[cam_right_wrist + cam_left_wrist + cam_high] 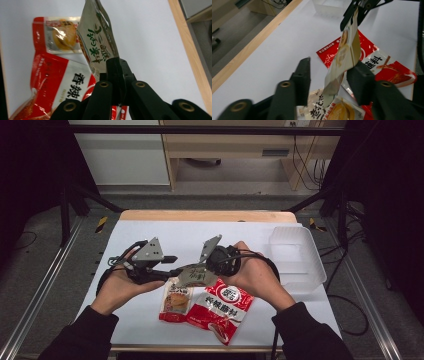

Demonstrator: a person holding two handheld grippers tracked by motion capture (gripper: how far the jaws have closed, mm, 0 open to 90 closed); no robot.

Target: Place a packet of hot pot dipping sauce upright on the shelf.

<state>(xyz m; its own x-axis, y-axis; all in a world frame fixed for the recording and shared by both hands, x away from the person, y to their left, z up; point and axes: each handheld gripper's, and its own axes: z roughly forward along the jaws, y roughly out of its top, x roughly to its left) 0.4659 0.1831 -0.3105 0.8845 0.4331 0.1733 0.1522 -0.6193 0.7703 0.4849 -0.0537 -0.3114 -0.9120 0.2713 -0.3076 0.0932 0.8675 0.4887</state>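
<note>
A silvery snack packet (pixel 196 276) with green writing (pixel 100 42) hangs above the table between my two grippers. My right gripper (pixel 116 65) is shut on its edge and holds it up; from the left gripper view that gripper (pixel 360 10) is seen pinching the packet's top (pixel 344 47). My left gripper (pixel 332 80) is open, one jaw on either side of the packet's lower part, apart from it. In the high view the left gripper (pixel 172 270) points right toward the right gripper (pixel 202 267).
Under the held packet lie a small red-and-orange packet (pixel 175 302) and a larger red-and-white one (pixel 220 310) on the white table sheet (pixel 150 232). At the right edge stands a clear plastic tub (pixel 296 255). The wooden table edge (pixel 205 215) runs along the far side.
</note>
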